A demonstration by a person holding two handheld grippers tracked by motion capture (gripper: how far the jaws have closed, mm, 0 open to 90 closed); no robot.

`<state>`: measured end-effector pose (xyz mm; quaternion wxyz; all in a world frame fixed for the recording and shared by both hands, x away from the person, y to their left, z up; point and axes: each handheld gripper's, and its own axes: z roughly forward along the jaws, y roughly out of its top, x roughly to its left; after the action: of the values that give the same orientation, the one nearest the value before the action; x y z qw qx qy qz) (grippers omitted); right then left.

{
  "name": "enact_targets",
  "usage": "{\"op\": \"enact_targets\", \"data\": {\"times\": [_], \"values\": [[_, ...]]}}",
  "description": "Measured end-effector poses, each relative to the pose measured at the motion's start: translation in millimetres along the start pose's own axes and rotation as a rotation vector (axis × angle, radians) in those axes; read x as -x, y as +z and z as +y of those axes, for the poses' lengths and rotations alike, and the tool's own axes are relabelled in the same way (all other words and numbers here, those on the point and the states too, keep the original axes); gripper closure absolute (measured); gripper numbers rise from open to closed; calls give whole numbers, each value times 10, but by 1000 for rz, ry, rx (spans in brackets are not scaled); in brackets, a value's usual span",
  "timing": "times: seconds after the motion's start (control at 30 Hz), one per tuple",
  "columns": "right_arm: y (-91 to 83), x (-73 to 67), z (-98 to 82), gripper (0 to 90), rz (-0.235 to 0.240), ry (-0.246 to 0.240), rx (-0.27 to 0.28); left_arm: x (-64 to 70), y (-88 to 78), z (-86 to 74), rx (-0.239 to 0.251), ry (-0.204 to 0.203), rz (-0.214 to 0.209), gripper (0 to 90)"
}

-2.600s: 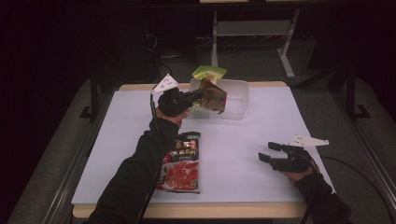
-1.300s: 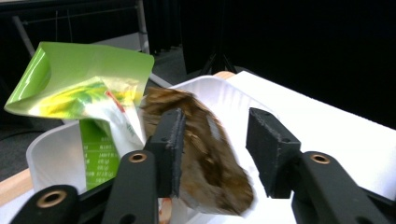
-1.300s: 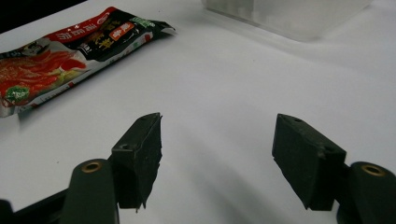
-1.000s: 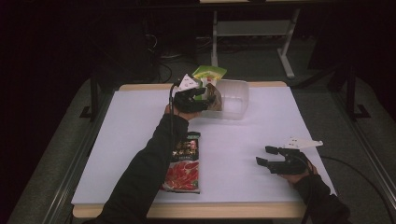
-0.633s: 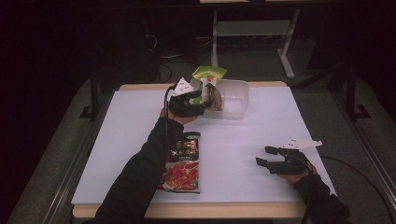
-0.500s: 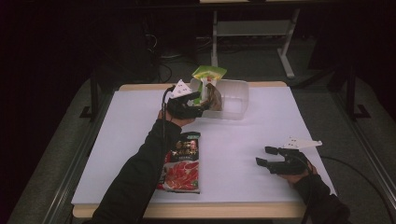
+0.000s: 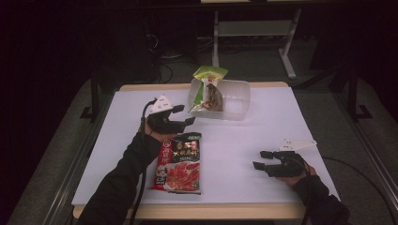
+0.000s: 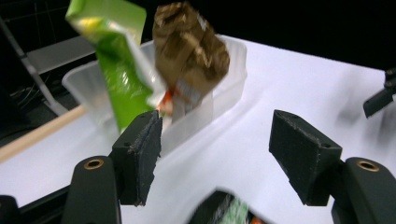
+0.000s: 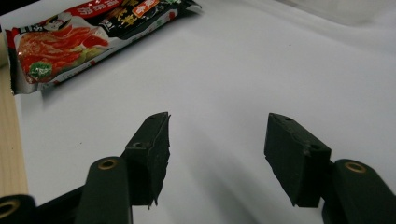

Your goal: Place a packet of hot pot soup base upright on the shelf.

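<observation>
The red packet [image 7: 179, 164] lies flat on the worktop [image 7: 244, 140], near its front edge and left of the middle, with its long side running away from the person. Its far, dark end sits just below the left gripper [image 7: 180, 116], so the packet is close under that gripper's fingers [image 7: 187, 121] but not between them. In the left gripper view a blurred corner of the packet [image 8: 229, 207] shows at the bottom edge, low in the gap between the two fingers [image 8: 140, 154], which touch nothing. These fingers stand apart and released, and they have just been opening with nothing between them.

The right gripper [image 7: 262, 160] rests toward the front right of the worktop, well apart from the red packet and pointing toward it. In the right gripper view the packet [image 9: 84, 35] lies far ahead, at the upper left, with bare white worktop [image 9: 261, 70] between it and the fingers [image 9: 152, 149]. Those fingers are also spread and grasp nothing, though they have just been closing a little.

Farther off, past the left gripper, a clear plastic tub [image 7: 234, 101] stands at the back of the worktop. A green packet [image 7: 206, 77] and a brown packet [image 7: 215, 96] stand propped in its left end, rising above the rim. In the left gripper view the green packet [image 8: 114, 60] and the brown packet [image 8: 189, 51] stand ahead of the fingers, apart from them.
</observation>
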<state>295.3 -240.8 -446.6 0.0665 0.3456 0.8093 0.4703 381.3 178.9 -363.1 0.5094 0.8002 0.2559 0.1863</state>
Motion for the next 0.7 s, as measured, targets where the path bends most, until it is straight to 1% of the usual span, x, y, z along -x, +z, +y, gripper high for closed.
{"op": "enact_targets", "data": {"times": [0.07, 0.13, 0.2, 0.3, 0.37, 0.4, 0.47, 0.5, 0.53, 0.57, 0.63, 0.7], "values": [[30, -33, 15, 396, 10, -7, -8, -34, -96, -110, -18, -11, 1, 291], [64, -77, 34, 395, 14, -14, -18, -76, -195, -233, -40, -21, 8, 282], [107, -125, 57, 395, 31, -15, -25, -127, -291, -366, -51, -49, 4, 270], [198, -223, 97, 388, 57, -23, -50, -198, -400, -559, -81, -81, 10, 255], [270, -304, 128, 380, 71, -27, -67, -244, -454, -664, -100, -109, -13, 252], [309, -350, 148, 375, 77, -31, -77, -264, -477, -708, -108, -117, -20, 251], [388, -437, 190, 349, 89, -34, -84, -309, -514, -793, -116, -151, -43, 240], [431, -476, 210, 351, 97, -25, -88, -331, -527, -838, -114, -175, -60, 240], [476, -512, 228, 351, 117, -13, -94, -352, -535, -878, -112, -189, -66, 240], [527, -550, 242, 350, 133, -11, -97, -367, -538, -914, -111, -206, -72, 237], [627, -644, 273, 346, 149, -16, -114, -404, -513, -973, -105, -244, -107, 229], [728, -738, 311, 347, 170, -25, -121, -411, -462, -1007, -121, -263, -121, 227]]}}
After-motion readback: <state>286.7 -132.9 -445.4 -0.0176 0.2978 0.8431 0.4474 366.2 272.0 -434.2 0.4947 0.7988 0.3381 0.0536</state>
